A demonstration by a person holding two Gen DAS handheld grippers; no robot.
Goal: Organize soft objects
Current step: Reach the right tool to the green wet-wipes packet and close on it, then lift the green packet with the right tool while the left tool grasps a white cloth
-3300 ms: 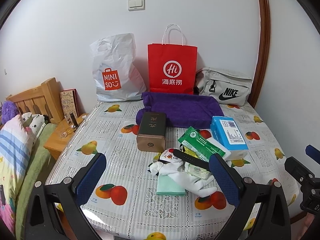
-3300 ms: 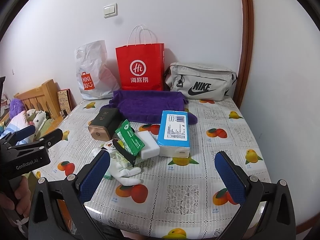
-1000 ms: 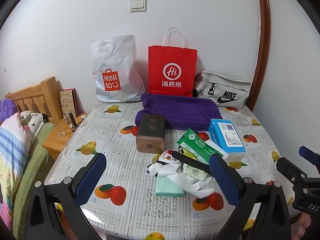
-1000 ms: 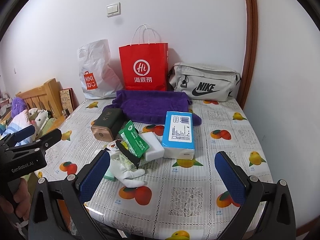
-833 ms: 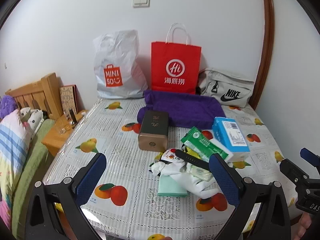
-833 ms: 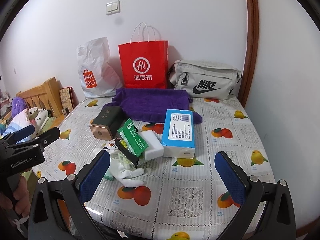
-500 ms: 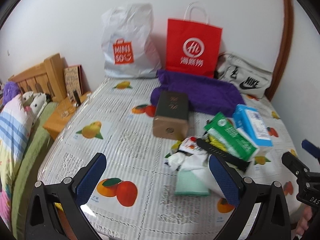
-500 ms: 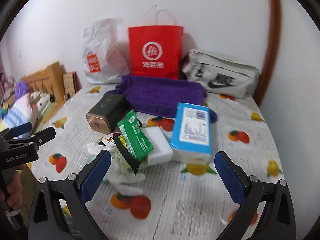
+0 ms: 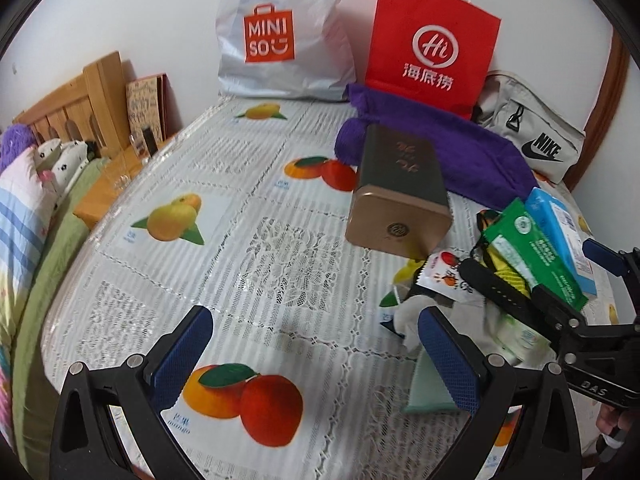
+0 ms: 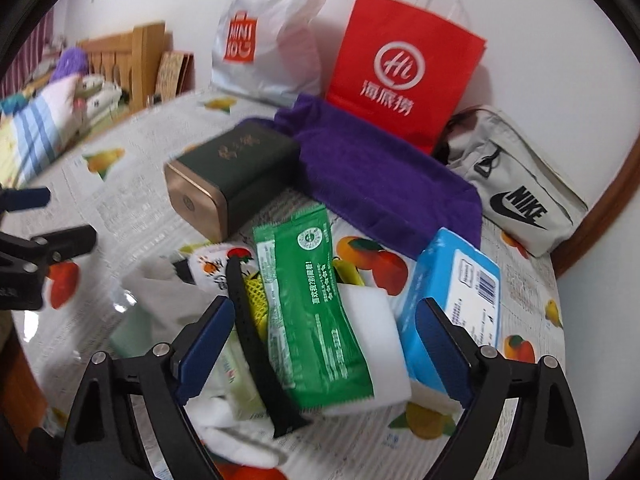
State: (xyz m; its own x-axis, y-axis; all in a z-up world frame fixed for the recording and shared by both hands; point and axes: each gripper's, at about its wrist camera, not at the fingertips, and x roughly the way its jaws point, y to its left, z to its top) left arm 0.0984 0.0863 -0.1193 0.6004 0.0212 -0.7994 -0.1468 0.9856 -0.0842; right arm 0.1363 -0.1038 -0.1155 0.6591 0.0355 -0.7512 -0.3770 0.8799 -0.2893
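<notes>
A heap of small items lies on the fruit-print tablecloth (image 9: 248,272): a green packet (image 10: 312,300) on a white sponge block (image 10: 372,320), a black strap (image 10: 252,340), a blue tissue pack (image 10: 460,292), white cloth (image 9: 412,312) and a mint cloth (image 9: 424,388). Behind lie a purple towel (image 10: 380,172) and a dark green tin (image 9: 396,196). My right gripper (image 10: 324,344) hovers over the heap, its jaws closing, with the packet, sponge and strap between the pads but not pressed. My left gripper (image 9: 316,360) stands open above bare cloth, left of the heap.
Against the wall stand a white Miniso bag (image 9: 280,32), a red paper bag (image 9: 432,40) and a grey Nike bag (image 9: 536,144). A wooden headboard (image 9: 72,108) and bedding (image 9: 24,208) lie off the table's left edge.
Both grippers have come down and forward toward the table. The right one has rolled and now sits over the heap, its fingers slightly nearer each other.
</notes>
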